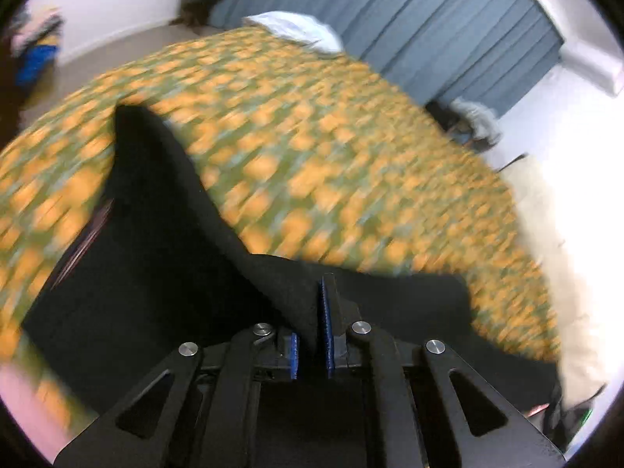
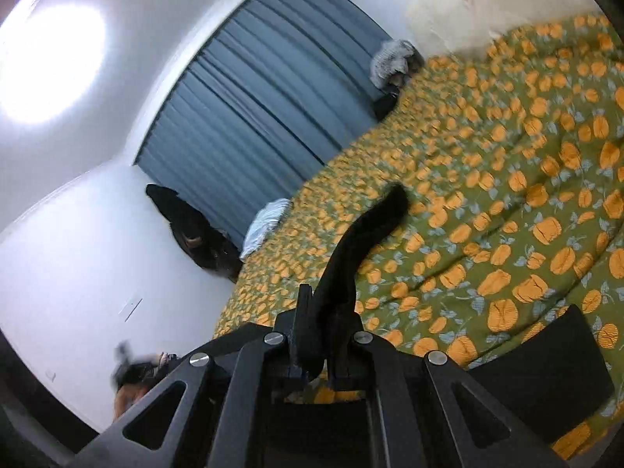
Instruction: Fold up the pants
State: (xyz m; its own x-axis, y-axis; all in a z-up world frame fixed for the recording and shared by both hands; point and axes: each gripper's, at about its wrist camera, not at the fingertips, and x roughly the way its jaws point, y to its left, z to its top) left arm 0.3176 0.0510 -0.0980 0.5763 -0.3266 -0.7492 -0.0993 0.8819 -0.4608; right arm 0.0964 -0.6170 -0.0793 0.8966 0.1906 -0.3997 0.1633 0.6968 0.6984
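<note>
The black pants (image 1: 156, 241) lie partly on the bed and are partly lifted off it. In the left wrist view, my left gripper (image 1: 318, 288) is shut on a raised fold of the black cloth, which runs down between its blue pads (image 1: 326, 323). From there the fabric spreads away to the left and right. In the right wrist view, my right gripper (image 2: 323, 300) is shut on another part of the pants (image 2: 362, 234), and a narrow black strip rises from its jaws over the bed. A flat black part of the pants (image 2: 546, 370) shows at the lower right.
A green bedspread (image 2: 507, 195) with orange print covers the bed (image 1: 312, 148). A blue curtain (image 2: 265, 89) hangs behind it. A white pillow (image 2: 265, 222) and a grey heap of clothes (image 2: 394, 58) lie at the far edge, and dark clothing (image 2: 187, 226) hangs by the wall.
</note>
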